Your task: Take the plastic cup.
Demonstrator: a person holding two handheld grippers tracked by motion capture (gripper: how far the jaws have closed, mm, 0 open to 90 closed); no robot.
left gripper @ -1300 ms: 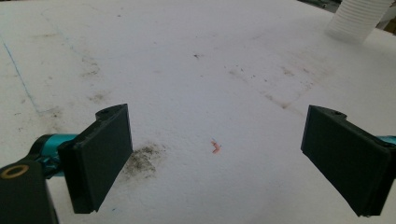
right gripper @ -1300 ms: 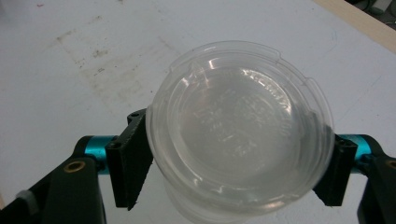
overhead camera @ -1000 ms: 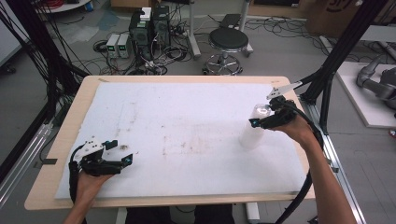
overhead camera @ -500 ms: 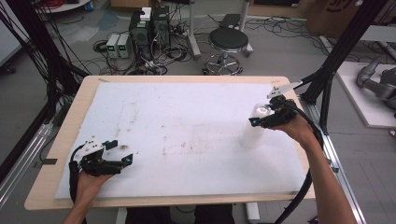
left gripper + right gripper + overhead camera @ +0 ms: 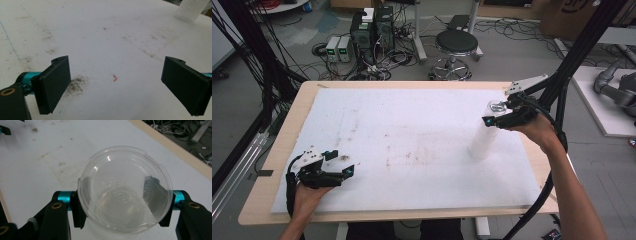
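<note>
A tall stack of white ribbed plastic cups (image 5: 481, 143) stands on the right half of the white mat (image 5: 412, 125). Its foot appears far off in the left gripper view as the cup stack (image 5: 190, 10). My right gripper (image 5: 493, 115) is at the top of the stack, and its jaws press both sides of a clear plastic cup (image 5: 125, 182), seen from above its open mouth. The right gripper (image 5: 122, 206) looks shut on that cup. My left gripper (image 5: 342, 163) rests at the mat's near left corner. The left gripper (image 5: 116, 75) is wide open, with only stained mat between its jaws.
The mat covers a wooden table (image 5: 277, 150), with a bare wood edge (image 5: 175, 147) close behind the cup. Dark smudges (image 5: 76, 85) mark the mat by the left jaw. A stool (image 5: 457, 45), boxes and cables lie on the floor beyond.
The right gripper has shifted slightly upward at the top of the stack with the clear cup. The left gripper has stayed put and open.
</note>
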